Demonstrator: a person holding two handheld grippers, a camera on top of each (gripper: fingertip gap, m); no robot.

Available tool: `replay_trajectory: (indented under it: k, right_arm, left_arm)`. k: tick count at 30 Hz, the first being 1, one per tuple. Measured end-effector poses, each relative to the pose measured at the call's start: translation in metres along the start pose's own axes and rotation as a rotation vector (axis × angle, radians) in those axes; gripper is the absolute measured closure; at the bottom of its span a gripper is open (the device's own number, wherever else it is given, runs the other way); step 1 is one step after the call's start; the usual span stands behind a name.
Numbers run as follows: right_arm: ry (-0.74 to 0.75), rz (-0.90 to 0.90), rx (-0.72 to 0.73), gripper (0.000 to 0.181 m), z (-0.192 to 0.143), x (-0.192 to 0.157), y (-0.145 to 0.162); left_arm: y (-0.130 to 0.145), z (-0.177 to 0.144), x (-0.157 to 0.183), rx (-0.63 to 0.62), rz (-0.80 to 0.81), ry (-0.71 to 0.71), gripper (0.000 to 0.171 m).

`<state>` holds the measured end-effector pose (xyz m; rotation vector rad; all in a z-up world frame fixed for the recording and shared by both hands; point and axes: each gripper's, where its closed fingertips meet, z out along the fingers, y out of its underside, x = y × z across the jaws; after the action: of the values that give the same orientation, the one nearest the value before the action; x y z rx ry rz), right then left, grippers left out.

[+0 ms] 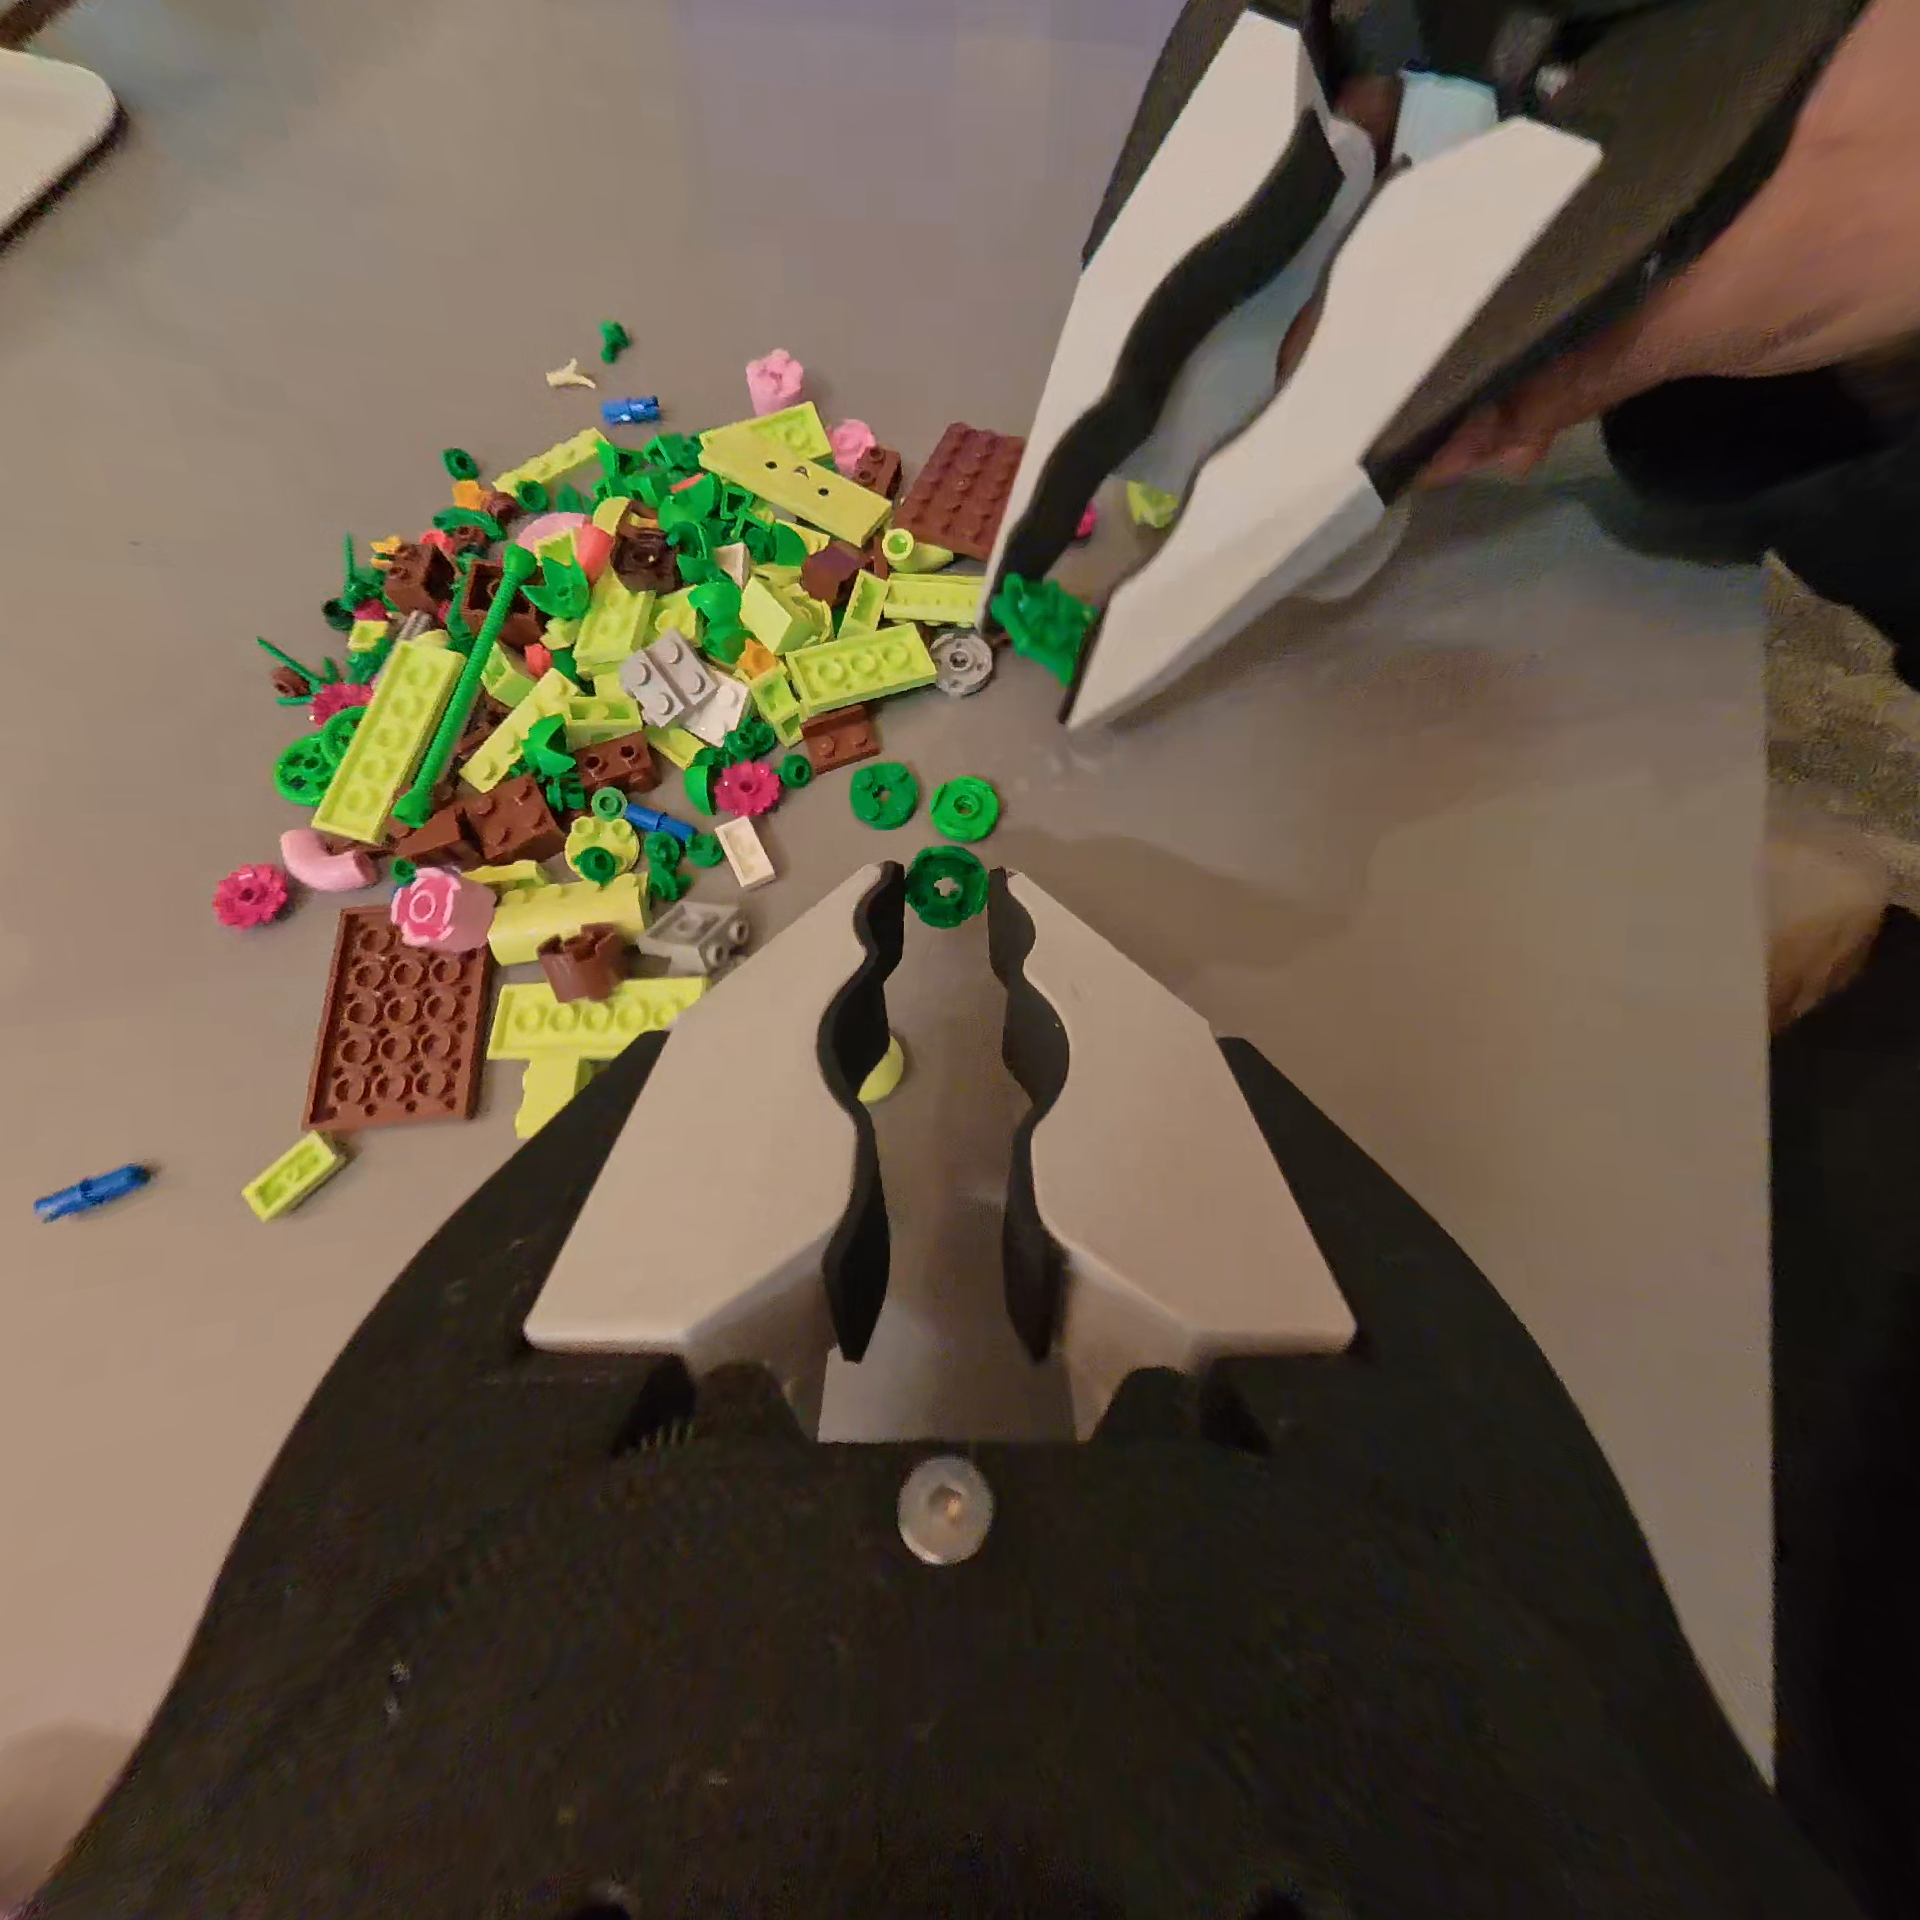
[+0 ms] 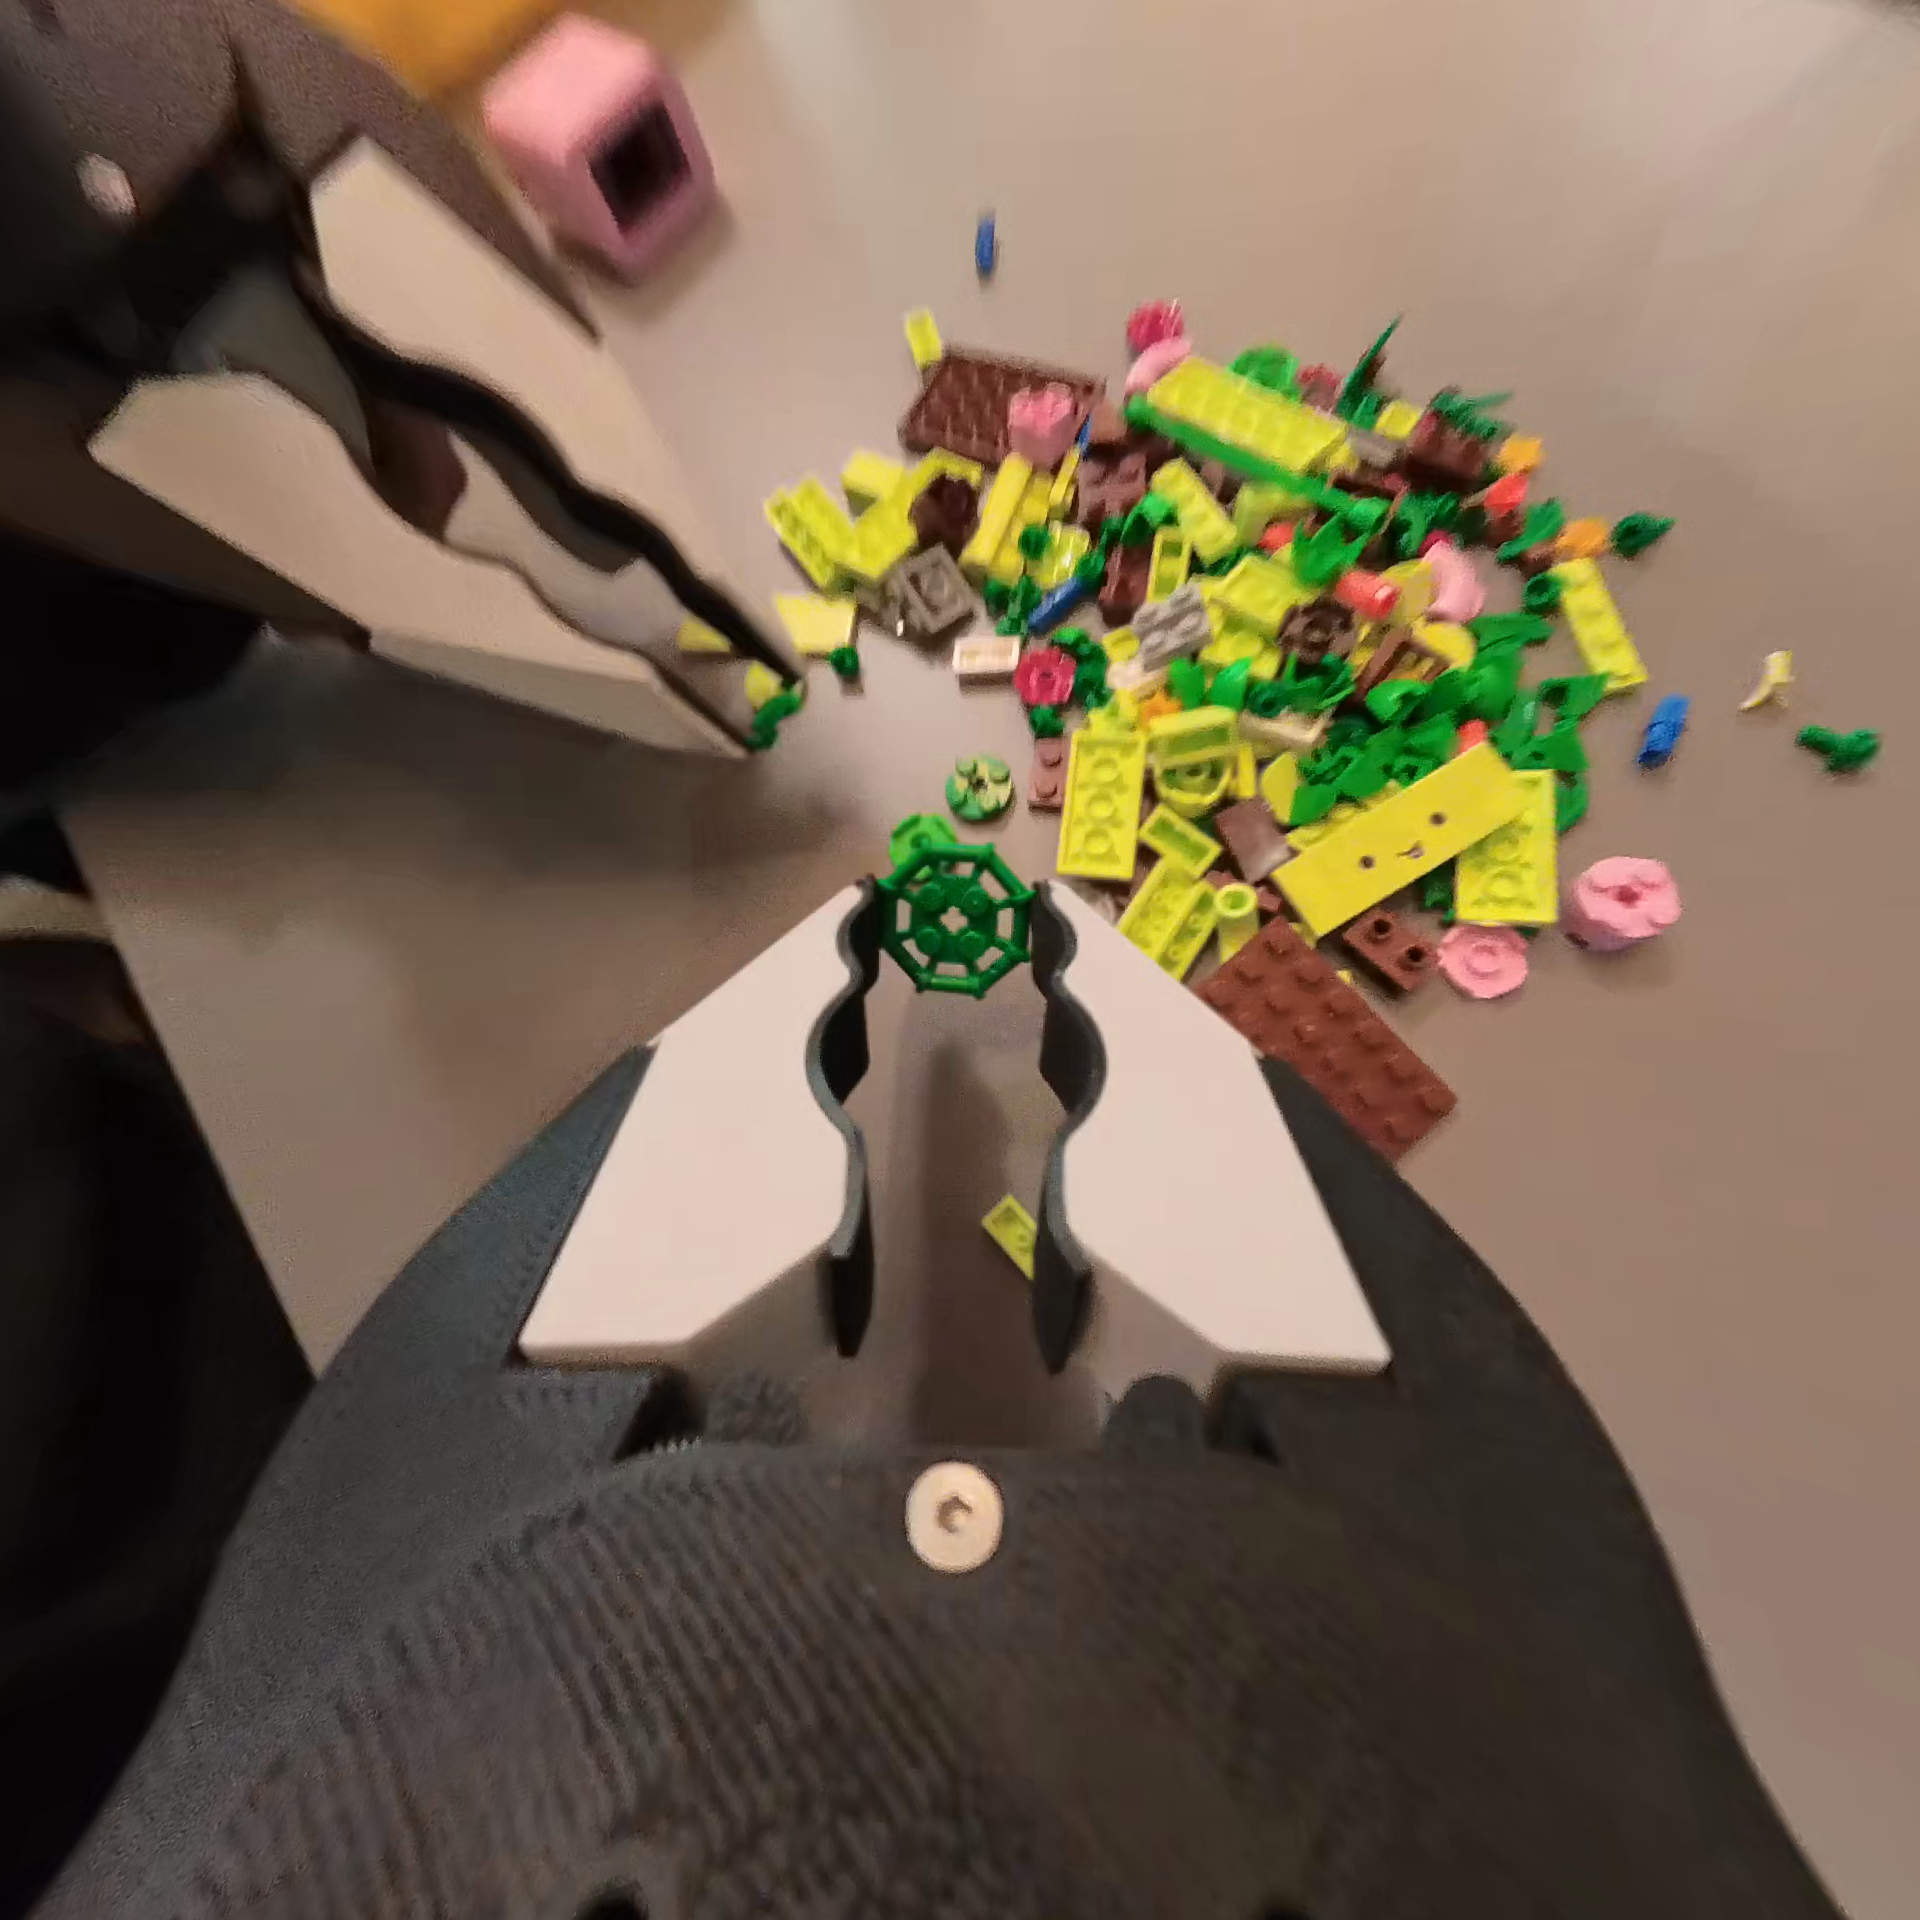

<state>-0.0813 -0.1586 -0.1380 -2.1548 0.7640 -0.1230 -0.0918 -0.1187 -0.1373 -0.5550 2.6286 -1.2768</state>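
My left gripper (image 1: pixel 945 883) is shut on a small green round plate (image 1: pixel 943 885) at its fingertips, just above the grey table. It also shows in the right wrist view (image 2: pixel 774 707), at the left, with the green piece at its tips. My right gripper (image 2: pixel 951 920) is shut on a green web-like round piece (image 2: pixel 951 923). In the left wrist view the right gripper (image 1: pixel 1039 665) stands at the pile's right edge, with that green piece (image 1: pixel 1039 621) between its fingers. The pile of small bricks (image 1: pixel 623 665) lies left of both grippers.
Two more green round plates (image 1: pixel 883 795) (image 1: pixel 964 808) lie loose just ahead of my left gripper. Brown plates (image 1: pixel 400 1018) (image 2: pixel 1330 1049) lie at the pile's edges. A pink hollow cube (image 2: pixel 613 177) stands far off. The table edge (image 1: pixel 1766 1039) runs at the right. A person's hand (image 1: pixel 1766 312) holds the right gripper. The tips of one gripper are about 5 cm away from the tips of the other.
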Motion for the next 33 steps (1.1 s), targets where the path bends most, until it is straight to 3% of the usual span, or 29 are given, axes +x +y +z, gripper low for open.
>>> replay_trajectory:
  k: [6, 12, 15, 18, 21, 25, 29, 33]
  right_arm:
    - [0.044, -0.091, -0.080, 0.155, 0.016, -0.002, 0.013]
    - [0.034, -0.070, -0.027, 0.142, 0.004, 0.000, 0.003]
    - [0.101, -0.059, 0.102, 0.140, -0.020, 0.015, -0.016]
    - [0.189, -0.035, 0.387, 0.140, -0.064, 0.036, -0.046]
    - [0.293, -0.025, 0.597, 0.142, -0.102, 0.062, -0.051]
    - [0.397, -0.026, 0.614, 0.142, -0.110, 0.091, -0.025]
    - [0.352, 0.030, 0.595, 0.139, -0.103, 0.096, -0.017]
    - [0.337, 0.044, 0.601, 0.137, -0.104, 0.097, -0.017]
  left_arm:
    - [-0.001, 0.007, 0.002, 0.029, -0.040, 0.041, 0.143]
    - [-0.019, -0.030, -0.029, 0.245, -0.131, -0.053, 0.140]
    - [-0.021, -0.052, -0.051, 0.332, -0.177, -0.134, 0.141]
    - [-0.024, -0.078, -0.067, 0.443, -0.205, -0.204, 0.142]
    - [-0.024, -0.101, -0.076, 0.524, -0.236, -0.229, 0.143]
    - [-0.012, -0.113, -0.088, 0.537, -0.255, -0.285, 0.143]
    - [-0.011, -0.124, -0.096, 0.576, -0.269, -0.321, 0.144]
    - [-0.009, -0.146, -0.112, 0.629, -0.248, -0.462, 0.144]
